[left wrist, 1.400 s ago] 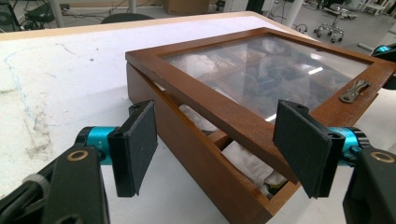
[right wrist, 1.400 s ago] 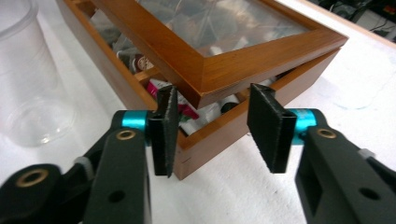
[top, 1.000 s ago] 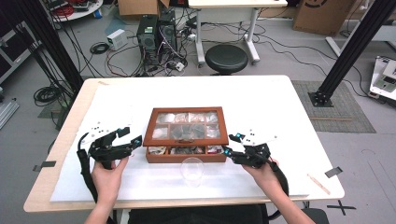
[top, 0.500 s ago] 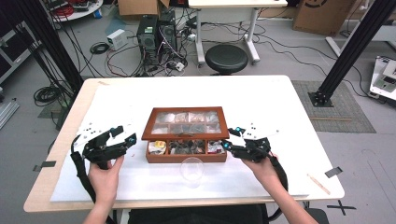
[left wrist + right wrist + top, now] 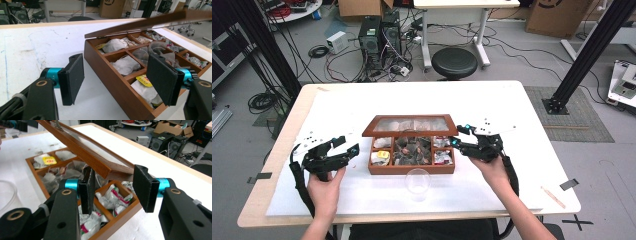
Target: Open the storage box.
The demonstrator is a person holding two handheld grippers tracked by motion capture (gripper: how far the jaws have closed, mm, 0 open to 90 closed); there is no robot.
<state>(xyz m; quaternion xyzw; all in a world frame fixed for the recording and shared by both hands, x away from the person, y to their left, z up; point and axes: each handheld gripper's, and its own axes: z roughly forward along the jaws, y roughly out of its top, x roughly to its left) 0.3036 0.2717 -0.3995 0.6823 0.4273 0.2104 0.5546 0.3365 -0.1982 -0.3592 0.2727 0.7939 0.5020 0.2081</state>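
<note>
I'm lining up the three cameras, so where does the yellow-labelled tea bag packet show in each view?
High view: yellow-labelled packet in the wooden tea box's front-left compartment.
Left gripper view: the packet at lower centre, in the nearest compartment, beside the right jaw.
Right gripper view: the packet at upper left, in the far corner compartment.
Shared landmark: the box's raised glass lid.

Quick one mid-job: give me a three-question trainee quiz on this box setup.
1. True or false: the lid of the wooden box lies fully shut.
2. What stands in front of the wooden box, on the person's side? A) clear cup B) kettle C) plate
3. Fill in: the lid's corner lies between the open jaws of the ___ gripper.
Key: 1 false, it is raised; 2 A; 3 right gripper.
</note>
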